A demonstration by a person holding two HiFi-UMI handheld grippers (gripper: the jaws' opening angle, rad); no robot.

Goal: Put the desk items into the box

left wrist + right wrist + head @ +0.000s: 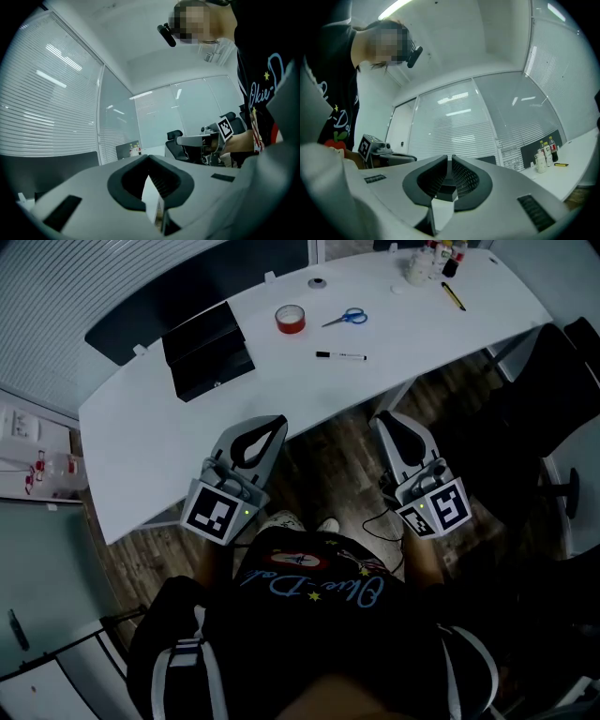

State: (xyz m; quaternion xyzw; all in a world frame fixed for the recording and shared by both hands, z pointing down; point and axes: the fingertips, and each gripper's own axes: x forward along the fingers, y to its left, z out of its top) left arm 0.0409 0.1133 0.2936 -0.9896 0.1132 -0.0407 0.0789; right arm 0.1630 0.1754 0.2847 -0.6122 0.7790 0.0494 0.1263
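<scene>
On the white desk [141,446] lies a black box [208,351], lid down, at the left. Right of it are a red tape roll [290,319], blue-handled scissors [347,318] and a black marker [340,356]. A yellow pen [453,296] lies at the far right. My left gripper [277,421] and right gripper [382,418] hang side by side at the desk's near edge, over the wooden floor, well short of the items. Both are shut and hold nothing. The left gripper [149,157] and right gripper [450,157] views point upward at the room, jaws pressed together.
Several small bottles [431,259] stand at the desk's far right corner, also visible as bottles [546,157] in the right gripper view. A small round object [318,283] sits near the back edge. A black office chair [553,381] stands right of the desk. A cable [375,521] lies on the floor.
</scene>
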